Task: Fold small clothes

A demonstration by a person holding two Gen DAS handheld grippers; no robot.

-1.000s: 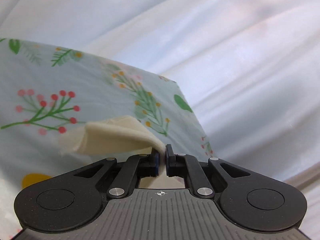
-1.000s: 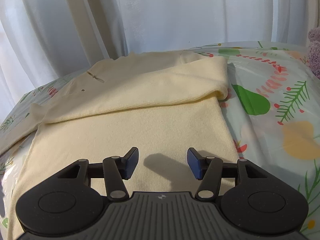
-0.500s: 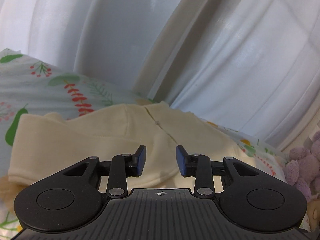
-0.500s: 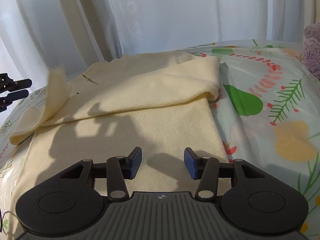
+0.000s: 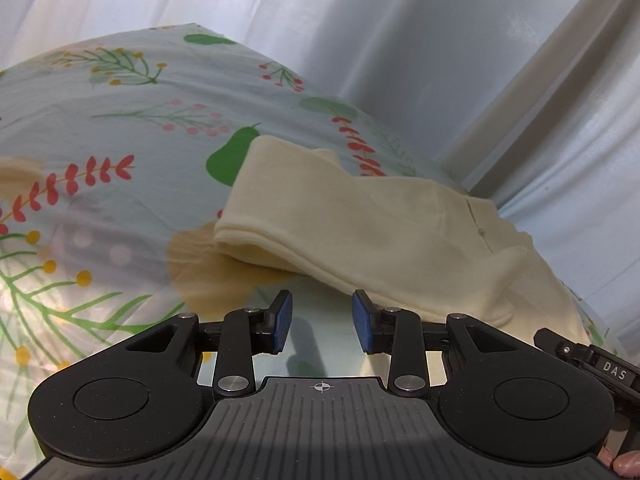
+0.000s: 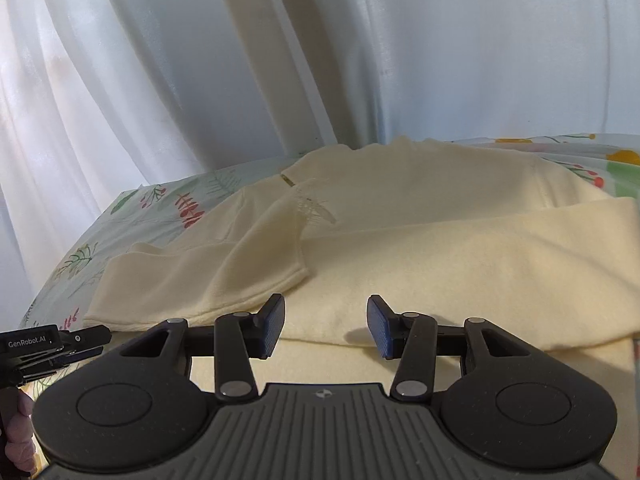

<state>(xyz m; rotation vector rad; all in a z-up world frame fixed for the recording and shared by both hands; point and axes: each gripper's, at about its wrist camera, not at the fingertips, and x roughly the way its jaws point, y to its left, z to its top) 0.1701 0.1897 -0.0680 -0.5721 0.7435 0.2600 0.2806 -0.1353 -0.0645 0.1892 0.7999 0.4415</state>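
Note:
A cream knit top [image 6: 420, 248] lies on the floral sheet, with both sleeves folded in across its body. In the left wrist view the same top [image 5: 380, 224] lies ahead and to the right. My left gripper [image 5: 321, 322] is open and empty, just above the sheet, short of the folded sleeve edge. My right gripper [image 6: 326, 326] is open and empty, low over the top's lower body. The tip of the other gripper shows at the left edge of the right wrist view [image 6: 52, 346].
The pale floral sheet [image 5: 100, 200] covers the surface and stretches left of the top. White curtains [image 6: 280, 60] hang close behind the far edge. A yellow printed patch [image 5: 208, 276] sits beside the sleeve.
My left gripper let go of the sleeve end it pinched, opened, and swung around to face the top. The left sleeve now lies folded over the body. My right gripper tilted up and moved forward.

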